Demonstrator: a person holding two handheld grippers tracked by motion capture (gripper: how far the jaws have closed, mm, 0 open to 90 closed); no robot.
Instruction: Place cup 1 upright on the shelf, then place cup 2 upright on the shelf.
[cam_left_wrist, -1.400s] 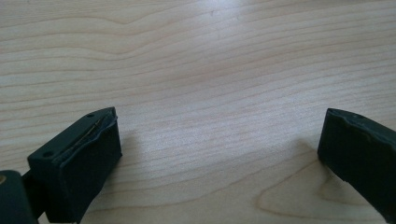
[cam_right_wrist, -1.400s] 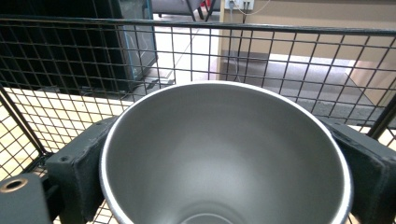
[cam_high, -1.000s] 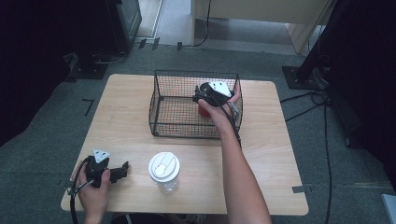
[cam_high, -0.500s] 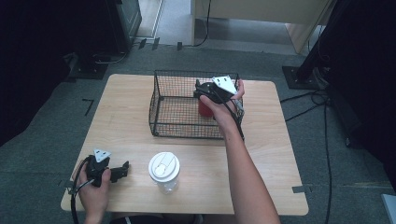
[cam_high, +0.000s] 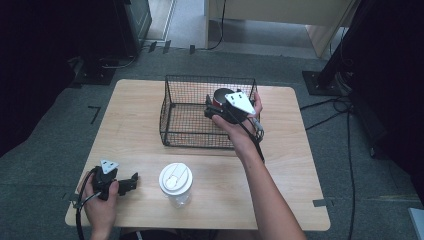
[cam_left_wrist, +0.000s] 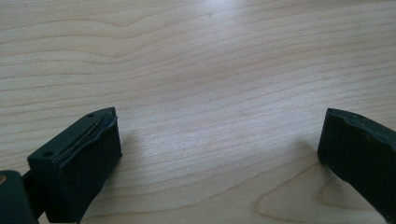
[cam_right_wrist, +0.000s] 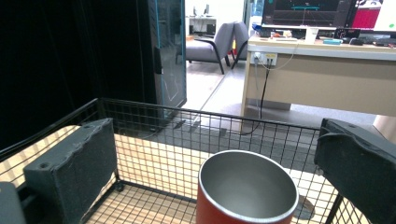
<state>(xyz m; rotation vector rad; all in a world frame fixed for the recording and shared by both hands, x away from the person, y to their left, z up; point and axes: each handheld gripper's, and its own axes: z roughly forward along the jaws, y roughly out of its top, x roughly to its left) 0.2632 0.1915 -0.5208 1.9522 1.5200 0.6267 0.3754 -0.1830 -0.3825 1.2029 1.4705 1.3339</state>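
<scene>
While both grippers gape wide, the right gripper (cam_right_wrist: 215, 168) frames a red, steel-lined cup (cam_right_wrist: 246, 196) inside the wire basket (cam_high: 172, 107).

A light wooden table (cam_high: 295, 165) with rounded corners stands on grey carpet (cam_high: 45, 150), marked here and there with short strips of dark tape. Black curtains darken the left and right sides of the room. Beyond the table's far edge a dark cabinet (cam_right_wrist: 168, 51) with a glass door stands beside a pale wooden desk (cam_right_wrist: 322, 70), which carries monitors (cam_right_wrist: 308, 11); cables hang down its front. Grey armchairs (cam_right_wrist: 219, 39) sit farther back in a brightly lit area.
</scene>
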